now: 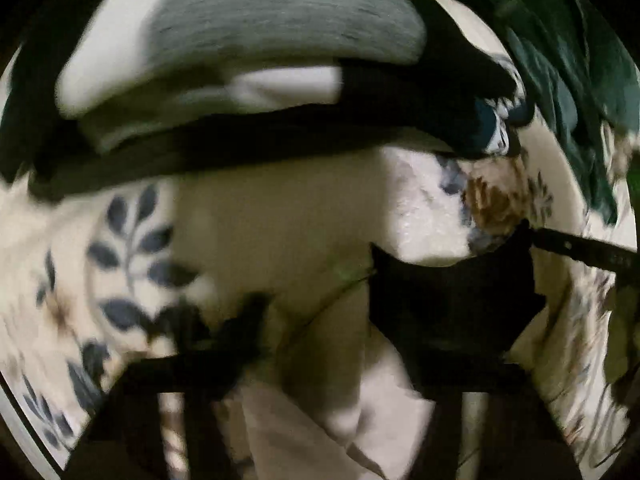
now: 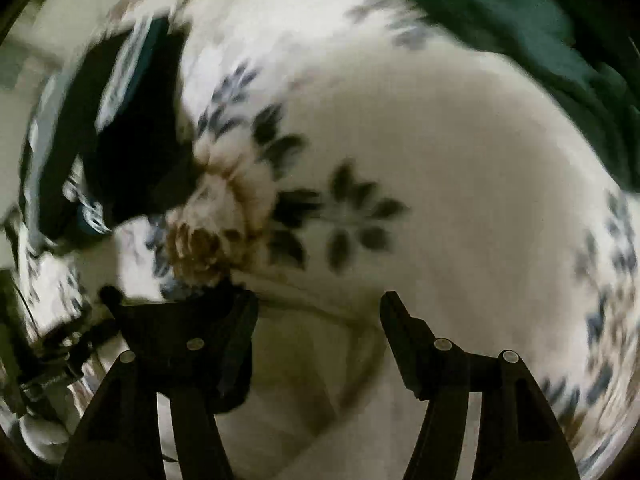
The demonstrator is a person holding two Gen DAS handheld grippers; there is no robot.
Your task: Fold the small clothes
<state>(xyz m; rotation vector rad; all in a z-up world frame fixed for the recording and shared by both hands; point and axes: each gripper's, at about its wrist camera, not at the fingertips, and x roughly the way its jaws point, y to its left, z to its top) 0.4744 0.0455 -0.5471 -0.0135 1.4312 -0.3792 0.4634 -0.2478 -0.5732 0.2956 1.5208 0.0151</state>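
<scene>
one clothes stack (image 1: 248,80), two grippers (image 1: 316,320) (image 2: 318,308)

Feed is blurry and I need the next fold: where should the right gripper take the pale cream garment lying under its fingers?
Probably the pale cream garment's raised diagonal fold ridge between the open right gripper's fingers; come straight down, since the ridge stands proud of the floral bedsheet.
</scene>
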